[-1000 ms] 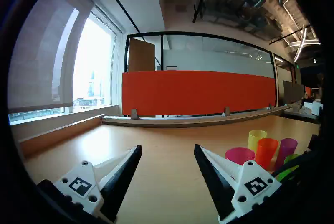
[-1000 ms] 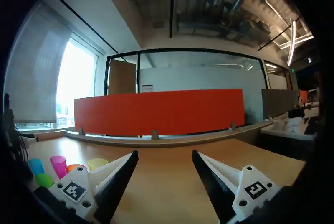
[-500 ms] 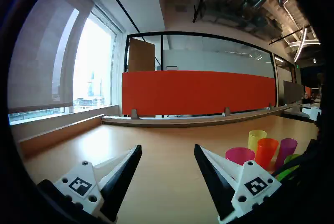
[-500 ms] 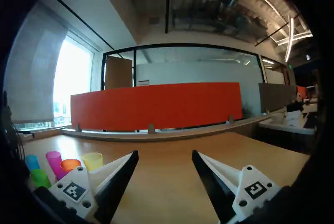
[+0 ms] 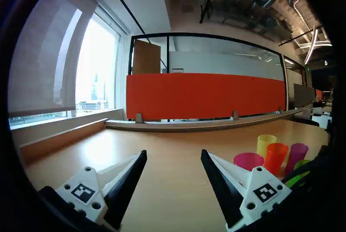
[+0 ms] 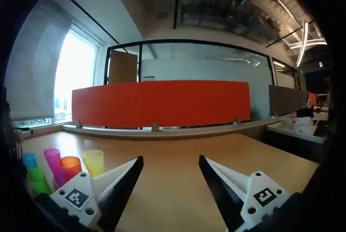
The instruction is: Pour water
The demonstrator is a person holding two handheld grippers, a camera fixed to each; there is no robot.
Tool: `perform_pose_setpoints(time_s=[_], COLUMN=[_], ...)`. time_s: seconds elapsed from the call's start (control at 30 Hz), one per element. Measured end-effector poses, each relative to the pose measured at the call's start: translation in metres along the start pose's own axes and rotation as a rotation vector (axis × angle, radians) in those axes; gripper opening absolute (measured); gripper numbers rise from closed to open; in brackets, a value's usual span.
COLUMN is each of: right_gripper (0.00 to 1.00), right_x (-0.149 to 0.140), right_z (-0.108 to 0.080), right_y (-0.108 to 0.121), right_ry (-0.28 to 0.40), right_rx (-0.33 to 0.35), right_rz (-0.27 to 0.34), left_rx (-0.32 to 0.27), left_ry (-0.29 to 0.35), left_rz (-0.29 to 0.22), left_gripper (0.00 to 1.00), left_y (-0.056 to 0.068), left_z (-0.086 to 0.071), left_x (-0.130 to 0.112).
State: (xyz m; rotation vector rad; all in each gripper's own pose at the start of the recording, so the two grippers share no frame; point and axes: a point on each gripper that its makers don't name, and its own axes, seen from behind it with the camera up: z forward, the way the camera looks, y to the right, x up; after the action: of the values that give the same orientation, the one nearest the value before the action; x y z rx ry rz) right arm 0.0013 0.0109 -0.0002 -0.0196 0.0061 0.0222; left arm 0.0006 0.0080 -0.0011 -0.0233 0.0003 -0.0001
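Note:
Several coloured plastic cups stand together on a wooden table (image 5: 173, 162). In the left gripper view they sit at the right: a yellow cup (image 5: 265, 144), an orange cup (image 5: 275, 157), a purple cup (image 5: 296, 156), a pink cup (image 5: 248, 161) and a green cup (image 5: 301, 165). My left gripper (image 5: 173, 162) is open over bare wood, left of the cups. In the right gripper view the cups are at the lower left: yellow cup (image 6: 94, 162), orange cup (image 6: 69, 165), magenta cup (image 6: 52, 159), blue cup (image 6: 30, 161), green cup (image 6: 38, 180). My right gripper (image 6: 171, 165) is open, right of them.
An orange partition panel (image 5: 203, 95) runs along the table's far edge, with a glass wall behind it. A bright window (image 5: 95, 74) and a wooden sill (image 5: 60, 136) lie to the left. Another desk with objects (image 6: 298, 130) stands at the far right.
The right gripper has risen and tilted a little downward, so the cups stand higher and clearer in its view. The left gripper has stayed still. Both remain open.

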Motion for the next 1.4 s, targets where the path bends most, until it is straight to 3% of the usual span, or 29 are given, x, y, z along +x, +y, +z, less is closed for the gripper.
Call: perform_pose_setpoints(time_s=[1.4], right_gripper=[0.99], right_x=[0.0003], right_z=[-0.0009], right_y=[-0.0081], right_ry=[-0.007], right_rx=[0.006], right_rz=[-0.023], left_rx=[0.0], left_ry=[0.0], left_rz=[0.0], left_gripper=[0.93], left_y=[-0.0004], left_z=[-0.0004], left_x=[-0.0001])
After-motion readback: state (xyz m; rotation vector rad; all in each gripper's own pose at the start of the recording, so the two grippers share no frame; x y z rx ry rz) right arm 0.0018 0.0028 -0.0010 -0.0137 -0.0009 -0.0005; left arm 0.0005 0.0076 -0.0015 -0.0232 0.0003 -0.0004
